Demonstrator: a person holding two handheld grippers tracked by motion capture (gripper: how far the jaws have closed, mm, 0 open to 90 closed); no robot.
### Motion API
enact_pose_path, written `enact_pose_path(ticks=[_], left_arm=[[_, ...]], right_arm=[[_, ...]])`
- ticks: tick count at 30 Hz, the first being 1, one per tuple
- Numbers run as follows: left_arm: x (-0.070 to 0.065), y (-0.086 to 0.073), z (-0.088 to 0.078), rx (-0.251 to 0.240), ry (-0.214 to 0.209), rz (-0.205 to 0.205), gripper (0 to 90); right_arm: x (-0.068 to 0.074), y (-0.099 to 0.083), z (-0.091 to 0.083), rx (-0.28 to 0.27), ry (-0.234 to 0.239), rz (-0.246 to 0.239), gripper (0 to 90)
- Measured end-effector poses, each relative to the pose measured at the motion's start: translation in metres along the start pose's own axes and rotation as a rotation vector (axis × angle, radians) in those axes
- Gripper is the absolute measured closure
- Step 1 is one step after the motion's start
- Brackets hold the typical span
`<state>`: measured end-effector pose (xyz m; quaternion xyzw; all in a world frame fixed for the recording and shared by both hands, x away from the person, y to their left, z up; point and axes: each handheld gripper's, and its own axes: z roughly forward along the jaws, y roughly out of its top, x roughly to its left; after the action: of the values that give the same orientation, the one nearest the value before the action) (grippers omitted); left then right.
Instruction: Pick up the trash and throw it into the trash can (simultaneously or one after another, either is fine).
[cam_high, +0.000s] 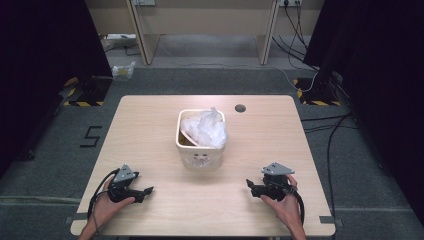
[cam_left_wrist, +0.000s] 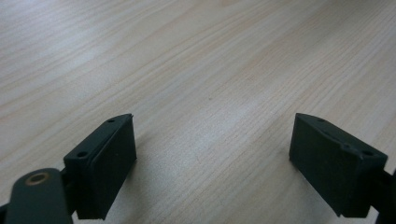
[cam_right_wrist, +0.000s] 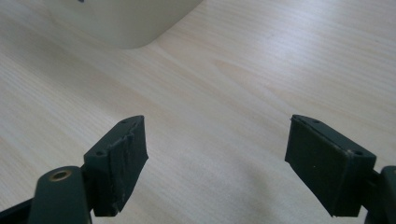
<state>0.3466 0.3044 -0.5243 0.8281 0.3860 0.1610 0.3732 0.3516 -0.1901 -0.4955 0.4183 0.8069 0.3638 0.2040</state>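
the table (cam_high: 150, 125) is a light wood surface with a round hole (cam_high: 240, 108) near its far edge. a small cream bin (cam_high: 200, 152) stands upright at the middle of the table, slightly toward the far side. the bin holds a crumpled clear plastic bag (cam_high: 206, 129) that rises above its rim. the left gripper (cam_high: 146, 191) rests low over the near left part of the table, held in the person's left hand (cam_high: 107, 205), and points toward the table's middle. in the left gripper view its two black jaws stand wide apart with bare wood between them; nothing is held. the right gripper (cam_high: 250, 186) sits over the near right part of the table, held in the right hand (cam_high: 285, 205), and points inward toward the left gripper. in the right gripper view its jaws are likewise spread wide and hold nothing; the bin's lower corner (cam_right_wrist: 126, 23) lies ahead, well apart from the jaws. both grippers are well apart from the bin and from each other.
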Motion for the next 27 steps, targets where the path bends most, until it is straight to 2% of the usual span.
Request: enact_pose_path(ticks=[8, 11, 19, 27], left_arm=[[0.0, 0.0, 0.0, -0.001, 0.001, -0.001, 13.6], [0.0, 0.0, 0.0, 0.0, 0.0, 0.0, 13.7], [0.0, 0.0, 0.0, 0.0, 0.0, 0.0, 13.7], [0.0, 0.0, 0.0, 0.0, 0.0, 0.0, 13.6]], right_arm=[[0.006, -0.013, 0.005, 0.02, 0.003, -0.001, 20.0], [0.008, -0.019, 0.005, 0.037, 0.015, 0.013, 19.7], [0.013, -0.028, 0.0, 0.052, -0.006, 0.015, 15.4], [0.015, -0.028, -0.001, 0.058, -0.025, 0.031, 14.0]])
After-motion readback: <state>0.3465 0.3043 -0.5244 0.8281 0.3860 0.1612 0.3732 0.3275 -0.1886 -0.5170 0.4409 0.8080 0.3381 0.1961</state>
